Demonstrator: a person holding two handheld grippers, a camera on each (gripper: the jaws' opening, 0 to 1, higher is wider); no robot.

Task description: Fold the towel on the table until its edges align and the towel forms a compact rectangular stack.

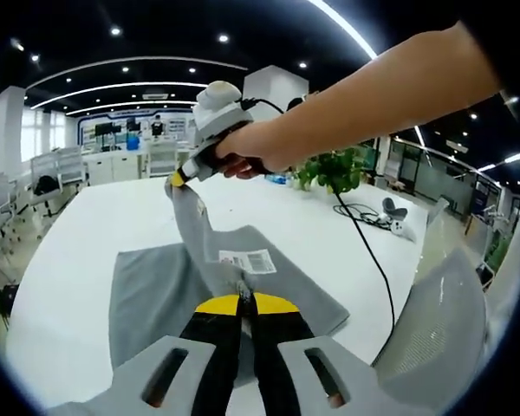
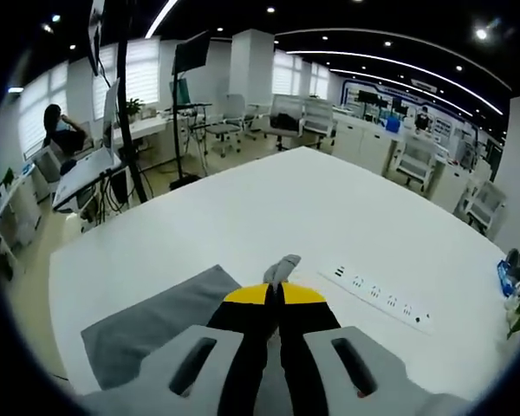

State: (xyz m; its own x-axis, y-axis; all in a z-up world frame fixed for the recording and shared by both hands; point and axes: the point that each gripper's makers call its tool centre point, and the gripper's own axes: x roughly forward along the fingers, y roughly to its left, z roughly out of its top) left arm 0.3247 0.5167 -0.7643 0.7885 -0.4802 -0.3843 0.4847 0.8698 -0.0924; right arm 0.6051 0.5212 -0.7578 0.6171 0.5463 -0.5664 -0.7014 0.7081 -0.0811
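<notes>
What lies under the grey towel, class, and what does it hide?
The towel lies on the white table, which shows bare around it. Two corners are lifted by the left gripper and right gripper. Whatever lies beneath the flat part is covered.

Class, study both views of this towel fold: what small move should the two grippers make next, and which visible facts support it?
Probably carry both lifted corners together across the towel and lower them onto its flat part. The left gripper and right gripper each have jaws shut on towel cloth, with the right gripper's corner raised above the table and the rest lying flat, so the fold looks only half made.
</notes>
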